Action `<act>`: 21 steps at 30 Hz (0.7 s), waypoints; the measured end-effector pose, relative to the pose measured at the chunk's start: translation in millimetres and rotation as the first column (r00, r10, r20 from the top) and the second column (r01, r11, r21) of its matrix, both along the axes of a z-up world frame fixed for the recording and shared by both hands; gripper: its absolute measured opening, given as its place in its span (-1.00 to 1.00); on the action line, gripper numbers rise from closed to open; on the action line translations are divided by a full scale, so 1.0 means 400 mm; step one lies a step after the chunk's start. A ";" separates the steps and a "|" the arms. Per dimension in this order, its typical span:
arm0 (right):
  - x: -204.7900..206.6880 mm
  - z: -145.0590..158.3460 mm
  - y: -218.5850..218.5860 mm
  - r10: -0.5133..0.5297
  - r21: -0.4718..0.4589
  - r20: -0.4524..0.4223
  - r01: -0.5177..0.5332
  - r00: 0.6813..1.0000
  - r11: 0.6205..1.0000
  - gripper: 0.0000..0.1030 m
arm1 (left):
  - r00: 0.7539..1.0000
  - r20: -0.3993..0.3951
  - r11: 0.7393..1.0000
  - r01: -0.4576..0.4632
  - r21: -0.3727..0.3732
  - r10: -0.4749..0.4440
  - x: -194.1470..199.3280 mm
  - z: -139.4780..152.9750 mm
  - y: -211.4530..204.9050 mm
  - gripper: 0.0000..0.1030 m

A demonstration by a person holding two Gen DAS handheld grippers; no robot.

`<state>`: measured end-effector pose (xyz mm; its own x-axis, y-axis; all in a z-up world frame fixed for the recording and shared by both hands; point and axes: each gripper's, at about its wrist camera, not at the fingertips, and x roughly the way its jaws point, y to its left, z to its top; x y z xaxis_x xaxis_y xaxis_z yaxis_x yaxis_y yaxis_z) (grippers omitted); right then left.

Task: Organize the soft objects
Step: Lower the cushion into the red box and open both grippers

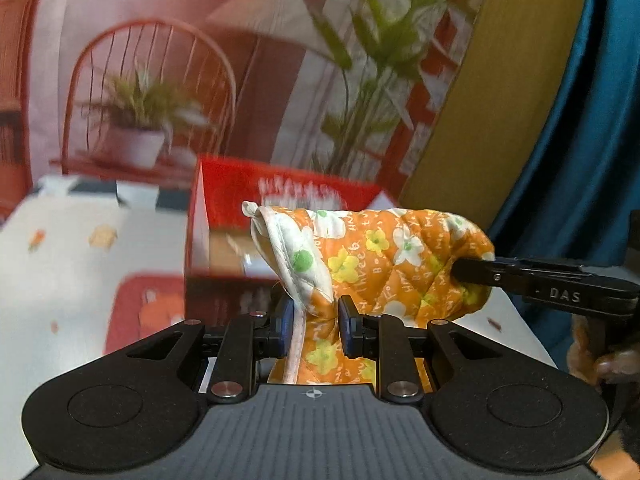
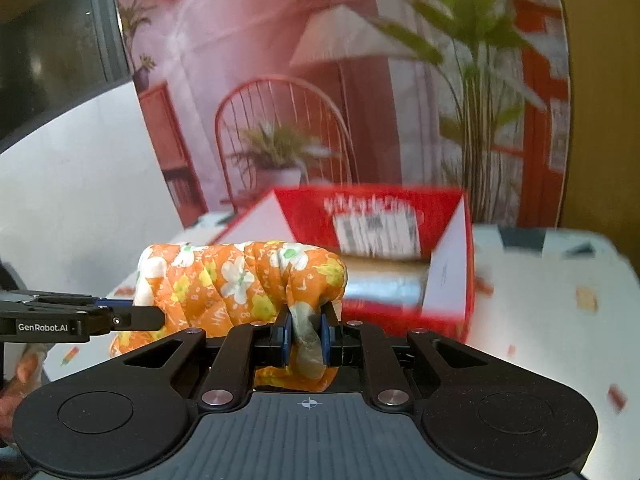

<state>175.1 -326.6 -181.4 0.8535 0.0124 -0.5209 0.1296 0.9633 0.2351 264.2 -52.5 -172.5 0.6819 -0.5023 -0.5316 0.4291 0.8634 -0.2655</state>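
An orange quilted cloth with white and yellow flowers [image 1: 384, 256] is stretched in the air between both grippers, rolled into a bundle. My left gripper [image 1: 314, 320] is shut on its left end; it also shows at the left of the right wrist view [image 2: 160, 318]. My right gripper [image 2: 305, 330] is shut on the other end of the cloth [image 2: 240, 276]; its finger reaches in from the right in the left wrist view [image 1: 464, 270]. An open red cardboard box [image 2: 452, 264] stands on the table just behind the cloth, also in the left wrist view [image 1: 224, 208].
The table [image 2: 552, 320] has a white cover with small printed shapes. A red mat [image 1: 140, 308] lies left of the box. A printed backdrop with a chair and plants [image 2: 288, 120] hangs behind. A teal curtain [image 1: 592, 160] hangs at the right.
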 end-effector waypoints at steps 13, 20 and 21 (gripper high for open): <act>0.186 0.084 -0.023 0.013 -0.334 0.169 0.045 0.985 0.942 -0.76 | 0.978 0.189 0.989 -0.109 0.103 0.088 0.180 0.072 -0.104 -0.52; 0.251 -0.011 -0.066 -0.033 -0.347 0.174 0.093 0.984 0.933 -0.76 | 0.982 0.185 0.972 -0.088 0.220 0.047 0.246 0.008 -0.164 -0.52; 0.259 -0.027 -0.072 -0.038 -0.346 0.169 0.095 0.985 0.933 -0.76 | 0.983 0.177 0.970 -0.083 0.230 0.042 0.254 -0.001 -0.171 -0.52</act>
